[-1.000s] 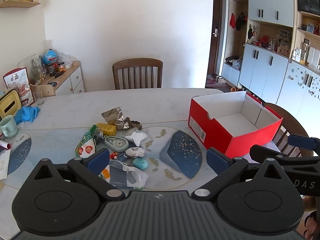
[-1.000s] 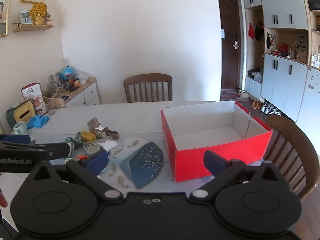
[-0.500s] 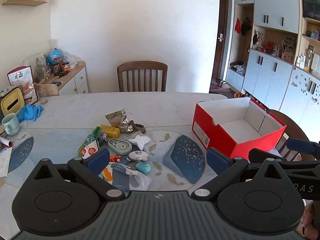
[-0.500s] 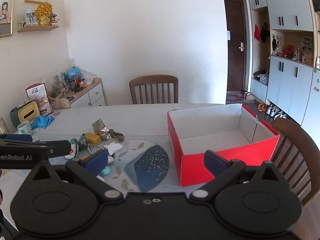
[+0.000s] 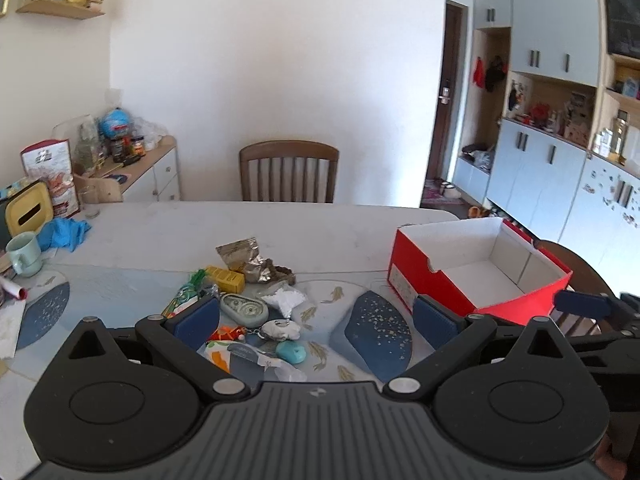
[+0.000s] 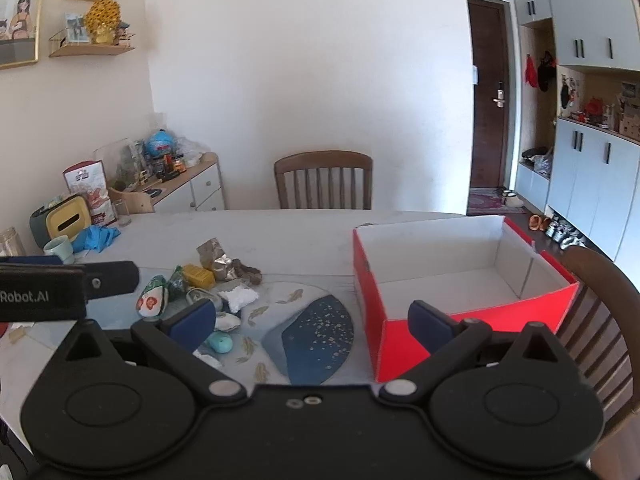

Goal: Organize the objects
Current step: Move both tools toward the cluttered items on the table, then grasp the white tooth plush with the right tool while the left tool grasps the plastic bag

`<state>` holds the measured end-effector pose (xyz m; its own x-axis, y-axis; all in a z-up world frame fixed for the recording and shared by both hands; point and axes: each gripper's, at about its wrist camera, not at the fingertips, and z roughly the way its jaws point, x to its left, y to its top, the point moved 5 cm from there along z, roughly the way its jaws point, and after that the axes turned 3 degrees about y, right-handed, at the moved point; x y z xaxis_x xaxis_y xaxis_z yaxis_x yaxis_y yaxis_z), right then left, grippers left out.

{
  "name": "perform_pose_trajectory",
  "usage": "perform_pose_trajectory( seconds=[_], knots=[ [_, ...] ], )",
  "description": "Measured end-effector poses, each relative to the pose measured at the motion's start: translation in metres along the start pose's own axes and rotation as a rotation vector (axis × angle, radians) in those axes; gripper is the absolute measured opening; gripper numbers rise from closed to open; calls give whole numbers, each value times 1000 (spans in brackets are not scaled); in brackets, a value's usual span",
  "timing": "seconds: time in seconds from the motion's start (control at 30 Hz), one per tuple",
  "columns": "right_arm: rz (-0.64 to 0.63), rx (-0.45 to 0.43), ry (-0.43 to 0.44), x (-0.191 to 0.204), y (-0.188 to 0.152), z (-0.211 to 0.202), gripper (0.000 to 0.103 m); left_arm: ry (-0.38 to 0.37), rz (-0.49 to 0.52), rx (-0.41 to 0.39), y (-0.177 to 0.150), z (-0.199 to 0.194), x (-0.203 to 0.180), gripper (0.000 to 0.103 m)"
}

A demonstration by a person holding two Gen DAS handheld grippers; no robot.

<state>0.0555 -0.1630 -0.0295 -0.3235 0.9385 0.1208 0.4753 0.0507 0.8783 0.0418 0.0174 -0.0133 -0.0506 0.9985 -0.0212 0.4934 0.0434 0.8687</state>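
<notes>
1 red box (image 5: 424, 280) w/ white inside, open top, on the table (image 5: 280, 228) at right. 1 pile of small items (image 5: 244, 300) left of it, approx a dozen – yellow block (image 5: 225, 278), teal oval (image 5: 291, 351), crumpled foil bag (image 5: 244, 258) among them; the rest too jumbled to count. 2 chairs in view, 1 mug (image 5: 24, 254). Left gripper (image 5: 316, 322): fingers spread wide, nothing between, above the pile's near edge. Right gripper (image 6: 312, 322): also wide apart, empty, between pile and box. Near pile items partly hidden behind the left finger pad (image 5: 197, 320).
</notes>
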Motion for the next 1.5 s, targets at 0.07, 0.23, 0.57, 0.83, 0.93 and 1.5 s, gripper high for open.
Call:
perform_pose_trajectory(
  seconds=[0.07, 0.23, 0.57, 0.83, 0.93, 1.5],
  knots=[
    [-12, 7, 2, 5, 1, 4, 102, -11, 7, -3, 0, 2, 1, 103],
    [-20, 27, 3, 16, 2, 18, 102, -22, 5, 7, 0, 15, 13, 103],
    [-55, 66, 19, 39, 4, 54, 102, -44, -7, 88, -2, 57, 51, 103],
    [-87, 152, 5, 45, -9, 93, 94, -72, 70, 117, -19, 92, 68, 103],
    [-36, 190, 6, 38, -10, 108, 89, -88, 133, 122, -31, 102, 68, 103],
    [-20, 397, 98, 66, -29, 183, 77, -234, 478, 132, -74, 152, 61, 101]
  ],
)
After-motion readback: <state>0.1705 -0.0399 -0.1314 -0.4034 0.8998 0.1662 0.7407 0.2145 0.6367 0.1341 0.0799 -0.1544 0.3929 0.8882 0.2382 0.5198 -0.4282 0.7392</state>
